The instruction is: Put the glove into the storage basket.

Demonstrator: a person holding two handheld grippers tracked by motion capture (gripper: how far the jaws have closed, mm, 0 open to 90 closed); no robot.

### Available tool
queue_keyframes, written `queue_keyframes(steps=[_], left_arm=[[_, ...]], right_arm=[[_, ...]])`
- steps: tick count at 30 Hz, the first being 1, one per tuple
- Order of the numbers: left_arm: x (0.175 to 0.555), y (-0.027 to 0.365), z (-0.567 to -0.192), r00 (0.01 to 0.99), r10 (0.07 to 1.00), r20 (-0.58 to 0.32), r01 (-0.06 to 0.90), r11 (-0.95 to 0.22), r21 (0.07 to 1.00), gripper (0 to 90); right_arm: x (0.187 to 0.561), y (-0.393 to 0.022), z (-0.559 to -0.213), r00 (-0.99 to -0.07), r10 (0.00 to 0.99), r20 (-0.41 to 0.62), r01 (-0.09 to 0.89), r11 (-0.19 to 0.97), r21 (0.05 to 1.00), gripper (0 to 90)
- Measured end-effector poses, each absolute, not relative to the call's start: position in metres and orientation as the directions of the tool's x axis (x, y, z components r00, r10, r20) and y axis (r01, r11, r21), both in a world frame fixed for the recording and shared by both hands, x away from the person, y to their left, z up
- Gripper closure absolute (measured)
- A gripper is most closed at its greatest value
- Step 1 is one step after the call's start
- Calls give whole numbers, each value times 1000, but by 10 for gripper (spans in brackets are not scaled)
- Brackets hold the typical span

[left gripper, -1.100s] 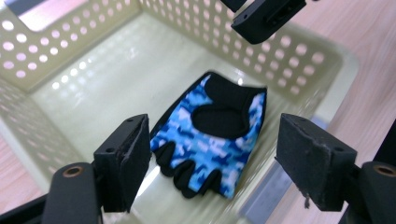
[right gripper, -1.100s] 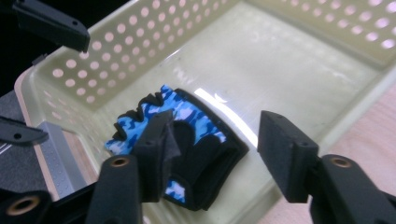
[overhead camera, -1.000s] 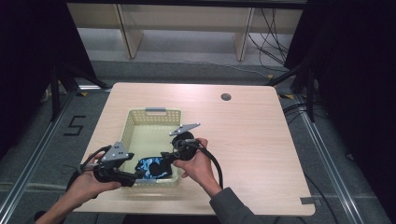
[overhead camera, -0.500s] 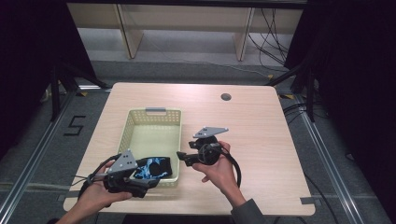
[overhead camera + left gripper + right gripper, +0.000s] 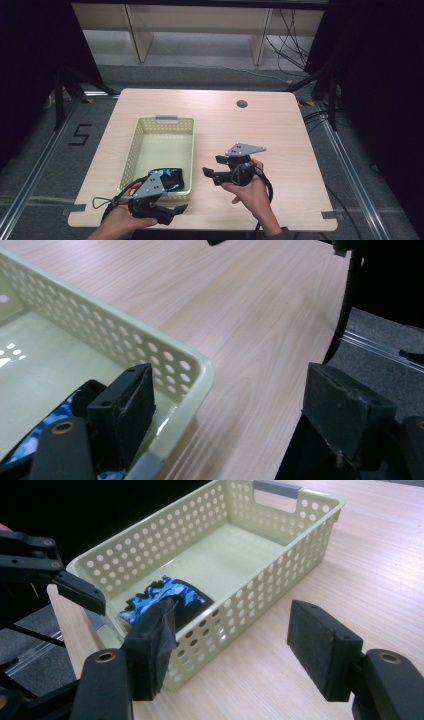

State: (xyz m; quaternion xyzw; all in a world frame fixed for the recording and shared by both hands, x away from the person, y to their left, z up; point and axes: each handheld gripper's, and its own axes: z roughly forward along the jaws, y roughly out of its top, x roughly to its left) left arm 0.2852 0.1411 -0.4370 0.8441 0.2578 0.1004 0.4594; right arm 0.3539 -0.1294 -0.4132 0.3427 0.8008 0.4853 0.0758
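A pale yellow perforated basket (image 5: 131, 150) stands on the wooden table. A blue camouflage and black glove (image 5: 172, 177) lies in its near end. My left gripper (image 5: 177, 210) hovers at the table's near edge by the basket's near right corner. Its jaws have just been opening and stand open, nothing pressed between them. In the left gripper view the left gripper (image 5: 235, 415) frames the basket's corner (image 5: 150, 345). My right gripper (image 5: 211, 166) is right of the basket. In the right gripper view the right gripper (image 5: 237, 647) has just been opening and holds nothing, facing the basket (image 5: 300, 530) and the glove (image 5: 160, 597).
The basket has a grey handle (image 5: 166, 118) at its far end. A round cable hole (image 5: 242, 104) sits at the table's far right. Bare wood (image 5: 280, 145) lies right of the basket. Dark floor and metal rails surround the table.
Both grippers have drawn away from the glove in the basket. The right one moved to the right onto the open table, the left one back toward the near edge. The glove stays in the basket.
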Motion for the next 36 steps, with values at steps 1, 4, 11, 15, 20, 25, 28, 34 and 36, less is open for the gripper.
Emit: queue_keyframes(steps=[1, 4, 11, 15, 20, 25, 28, 34, 36], left_arm=[[285, 141, -437, 847, 527, -67, 343, -445, 827, 199], [282, 135, -443, 851, 518, -86, 343, -424, 838, 192], [277, 136, -444, 856, 512, -74, 329, -429, 841, 188], [275, 137, -445, 859, 504, -88, 333, -421, 844, 182], [274, 137, -446, 864, 499, -76, 330, -446, 832, 178], [270, 136, -445, 865, 493, -91, 333, -429, 840, 164], [269, 136, -445, 873, 479, -88, 319, -425, 847, 151], [265, 134, -449, 878, 469, -96, 321, -428, 845, 151], [264, 134, -449, 882, 465, -83, 311, -438, 843, 151]], right_arm=[[354, -129, -413, -754, 622, 211, 475, 294, 829, 365], [351, -138, -416, -758, 617, 211, 466, 287, 837, 359], [346, -147, -422, -747, 624, 231, 488, 277, 828, 350], [344, -149, -424, -752, 621, 223, 476, 276, 835, 346], [340, -151, -424, -733, 631, 255, 504, 252, 826, 338], [337, -155, -429, -731, 630, 261, 504, 242, 829, 302], [335, -157, -431, -737, 619, 271, 504, 236, 831, 264], [331, -163, -436, -732, 619, 284, 512, 226, 829, 211], [328, -164, -438, -722, 629, 288, 524, 226, 821, 209]])
